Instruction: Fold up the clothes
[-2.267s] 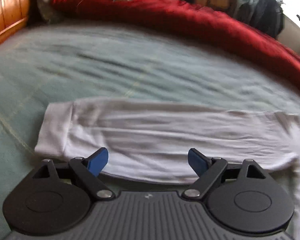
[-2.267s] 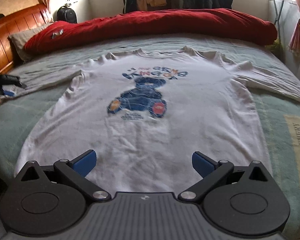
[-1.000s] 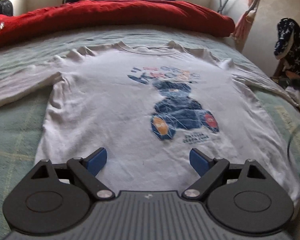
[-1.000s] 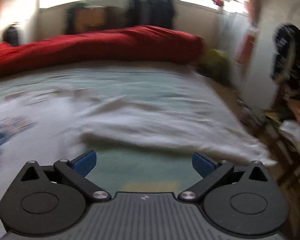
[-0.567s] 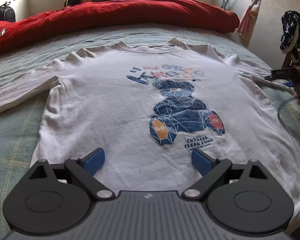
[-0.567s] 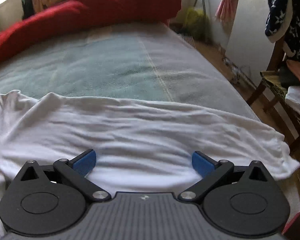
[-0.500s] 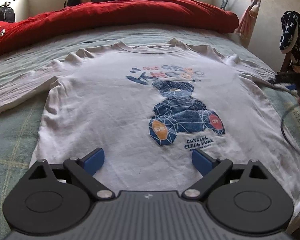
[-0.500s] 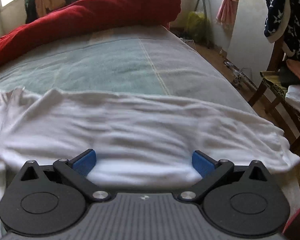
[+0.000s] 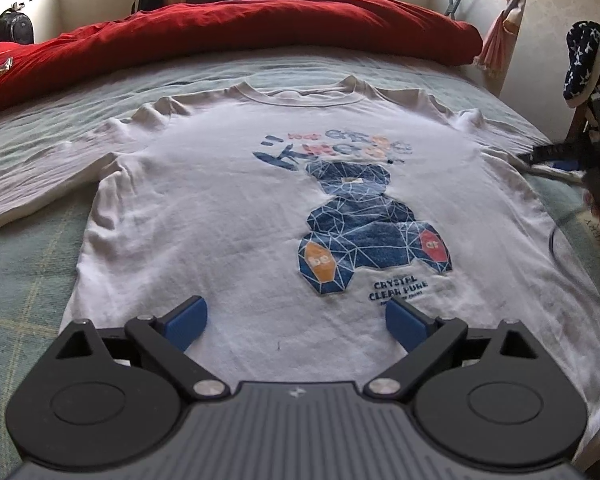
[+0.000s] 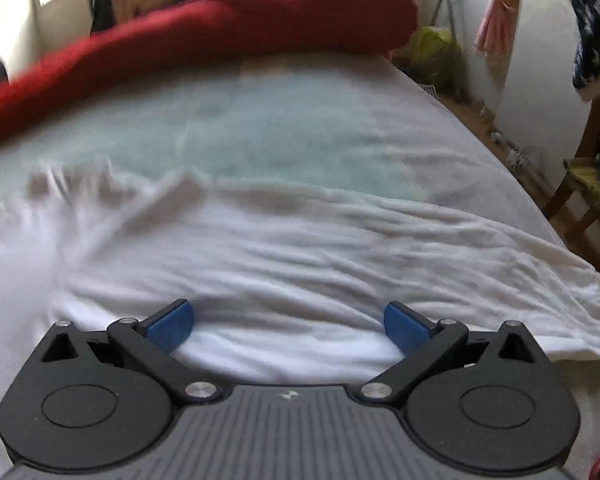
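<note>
1. Your left gripper: blue pads spread wide, having just opened a little further; only the hem of the white T-shirt lies below the gap, nothing clamped.
2. Your right gripper: jaws wide apart over the shirt's right sleeve, with bunched cloth between the pads, ungripped.
3. The T-shirt lies flat, print up, on the green bedspread.
4. Farthest: a red duvet along the bed's far edge.
</note>
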Action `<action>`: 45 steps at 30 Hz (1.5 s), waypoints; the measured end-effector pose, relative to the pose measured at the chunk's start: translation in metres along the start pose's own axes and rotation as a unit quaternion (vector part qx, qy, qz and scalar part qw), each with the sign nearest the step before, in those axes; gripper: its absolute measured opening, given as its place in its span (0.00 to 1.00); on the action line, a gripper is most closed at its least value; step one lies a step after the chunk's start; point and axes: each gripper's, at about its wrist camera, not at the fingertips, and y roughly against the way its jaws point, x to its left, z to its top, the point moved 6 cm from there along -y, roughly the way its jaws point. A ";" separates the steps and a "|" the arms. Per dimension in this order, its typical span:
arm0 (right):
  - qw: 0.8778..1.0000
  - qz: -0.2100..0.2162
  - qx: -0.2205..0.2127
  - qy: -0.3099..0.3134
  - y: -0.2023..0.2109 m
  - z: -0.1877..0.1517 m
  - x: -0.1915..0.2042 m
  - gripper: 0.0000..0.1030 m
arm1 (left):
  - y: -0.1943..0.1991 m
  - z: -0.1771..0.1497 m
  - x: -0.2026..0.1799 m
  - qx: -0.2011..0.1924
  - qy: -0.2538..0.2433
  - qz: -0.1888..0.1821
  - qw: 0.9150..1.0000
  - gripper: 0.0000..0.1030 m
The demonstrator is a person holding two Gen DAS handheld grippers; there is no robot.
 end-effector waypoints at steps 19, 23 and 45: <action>0.996 0.062 0.022 0.059 0.009 -0.005 0.060 1.00 | 0.000 -0.003 0.005 -0.008 0.003 -0.012 1.000 0.93; 0.996 0.048 0.022 0.071 0.025 0.015 0.054 1.00 | 0.000 -0.003 0.007 -0.010 0.006 -0.014 1.000 0.93; 0.997 0.025 0.041 0.055 -0.044 0.081 0.077 1.00 | -0.002 -0.001 0.020 -0.015 0.018 -0.014 1.000 0.94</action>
